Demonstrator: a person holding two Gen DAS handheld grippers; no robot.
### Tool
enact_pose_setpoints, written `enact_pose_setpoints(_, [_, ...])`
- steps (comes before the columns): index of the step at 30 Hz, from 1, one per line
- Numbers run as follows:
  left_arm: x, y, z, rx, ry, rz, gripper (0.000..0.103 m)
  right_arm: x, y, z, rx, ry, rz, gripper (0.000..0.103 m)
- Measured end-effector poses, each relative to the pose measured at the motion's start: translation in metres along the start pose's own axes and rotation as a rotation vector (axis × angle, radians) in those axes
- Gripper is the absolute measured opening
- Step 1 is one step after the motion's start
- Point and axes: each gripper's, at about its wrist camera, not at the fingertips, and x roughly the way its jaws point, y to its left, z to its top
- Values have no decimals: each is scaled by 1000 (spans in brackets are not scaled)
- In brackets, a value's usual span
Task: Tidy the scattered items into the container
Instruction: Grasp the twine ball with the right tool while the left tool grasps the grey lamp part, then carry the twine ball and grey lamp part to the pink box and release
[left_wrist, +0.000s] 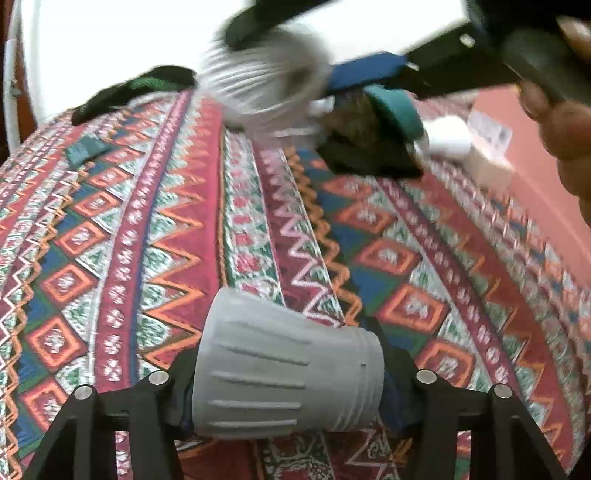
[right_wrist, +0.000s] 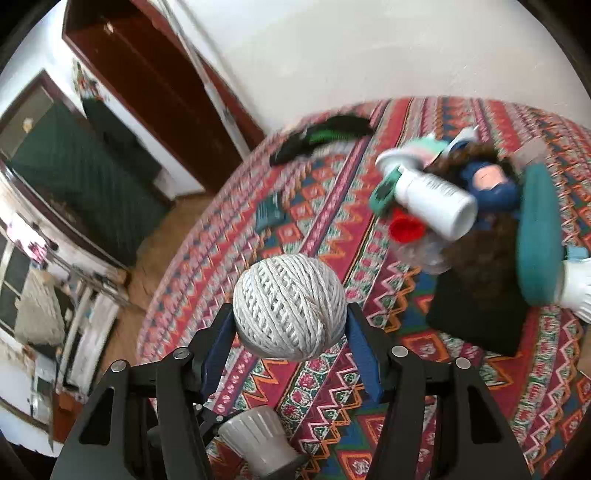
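Ball of twine (right_wrist: 290, 306) sits between the right gripper (right_wrist: 291, 332) pads, held off the patterned cloth (right_wrist: 332, 387) w/ the pads closed on its sides. Grey ribbed bulb base (left_wrist: 288, 376) is in the left gripper (left_wrist: 291, 384), clamped crosswise: long axis runs left-right across the fingers, threaded narrow end to the right. Same base shows low in the right wrist view, just under the twine.

Container isn't clearly identifiable. Best guess is the heap ahead and to the right of the right gripper: white bottle (right_wrist: 436, 201) lying on its side, red cap (right_wrist: 406, 227), teal thing (right_wrist: 539, 236), blue doll-like item (right_wrist: 487, 184), dark fabric (right_wrist: 480, 314). Blurred, so can't tell what holds what.

Key relation: the pile lies fwd-right of the twine, well apart; right gripper looks nearer, left sits lower and behind. Small teal piece (right_wrist: 271, 212) and black-green item (right_wrist: 325, 138) lie loose on the bed, far-left.
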Motion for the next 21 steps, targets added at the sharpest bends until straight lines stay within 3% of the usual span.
enact_pose_setpoints(8, [-55,-13,24,16,-111,-34,60,-100,16,-12,-48,-171,16,62])
enact_pose_setpoints(14, [-107,-53,60,72,-239,-96,60,-203,33,-27,-97,-338,22,62])
enact_pose_setpoints(21, [-154,-133,115,196,-386,-218,60,-345,29,-58,-110,-603,19,63])
